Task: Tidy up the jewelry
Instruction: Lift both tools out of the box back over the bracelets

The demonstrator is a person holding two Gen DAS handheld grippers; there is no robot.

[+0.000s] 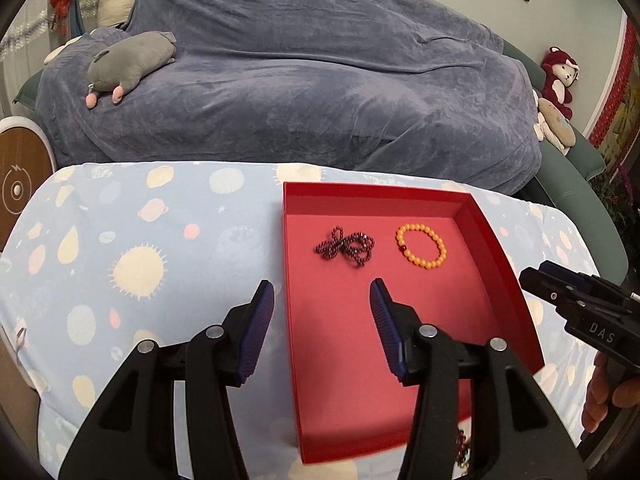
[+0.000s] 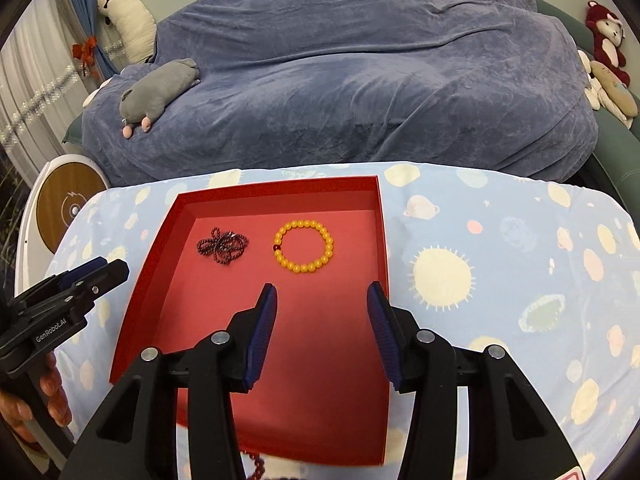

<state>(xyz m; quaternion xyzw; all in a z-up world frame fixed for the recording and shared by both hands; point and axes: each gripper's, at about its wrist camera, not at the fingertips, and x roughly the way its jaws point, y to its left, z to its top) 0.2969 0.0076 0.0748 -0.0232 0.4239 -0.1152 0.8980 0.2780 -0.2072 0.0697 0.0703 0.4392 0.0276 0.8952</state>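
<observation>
A red shallow box [image 1: 496,240] [image 2: 160,240] lies on the patterned cloth. Inside it are a dark purple bead necklace [image 1: 346,246] [image 2: 222,246] in a heap and an orange bead bracelet [image 1: 422,246] [image 2: 304,246] lying round. My left gripper [image 1: 322,300] is open and empty over the box's left wall; it shows at the left of the right wrist view [image 2: 100,276]. My right gripper [image 2: 322,300] is open and empty over the box's near right part; it shows at the right of the left wrist view [image 1: 536,278]. Dark red beads [image 1: 462,450] [image 2: 256,466] lie in front of the box, mostly hidden.
The table wears a light blue cloth [image 1: 140,260] [image 2: 500,260] with suns and planets. Behind it is a sofa under a blue-grey cover [image 1: 320,80] with a grey plush toy [image 1: 128,64]. A round wooden-topped device [image 1: 20,184] [image 2: 68,204] stands at the left.
</observation>
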